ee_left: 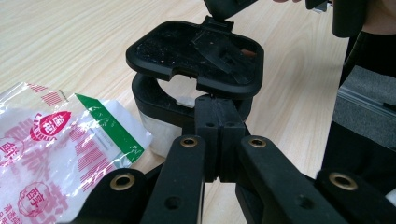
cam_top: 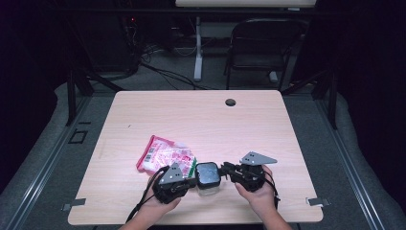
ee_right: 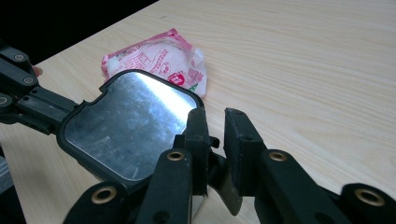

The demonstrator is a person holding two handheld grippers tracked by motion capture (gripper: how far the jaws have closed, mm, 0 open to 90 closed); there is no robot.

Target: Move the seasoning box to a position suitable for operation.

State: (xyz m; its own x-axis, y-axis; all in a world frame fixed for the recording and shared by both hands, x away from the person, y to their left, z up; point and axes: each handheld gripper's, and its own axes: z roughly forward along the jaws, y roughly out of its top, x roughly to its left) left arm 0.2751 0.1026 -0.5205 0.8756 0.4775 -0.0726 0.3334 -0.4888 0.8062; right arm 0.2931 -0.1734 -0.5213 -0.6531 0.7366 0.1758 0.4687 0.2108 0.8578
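Note:
A small clear jar (cam_top: pixel 208 176) with a black collar and a black lid (ee_left: pixel 196 56) stands near the table's front edge. My left gripper (ee_left: pixel 219 116) is shut on the jar's black collar from the left (cam_top: pixel 194 181). The lid is tilted up off the collar, and its shiny top (ee_right: pixel 126 123) faces the right gripper view. My right gripper (ee_right: pixel 215 130) is at the lid's right edge (cam_top: pixel 224 168). A gap shows between its jaws, with the lid's small tab in that gap and not pinched. A pink and white snack bag (cam_top: pixel 165 154) lies just left of the jar.
The light wooden table (cam_top: pixel 191 110) has a round cable hole (cam_top: pixel 231 102) at its far edge. A black chair (cam_top: pixel 261 48) and a desk leg stand beyond it. The bag (ee_left: pixel 60 149) lies close beside my left gripper. Both hands rest near the front edge.

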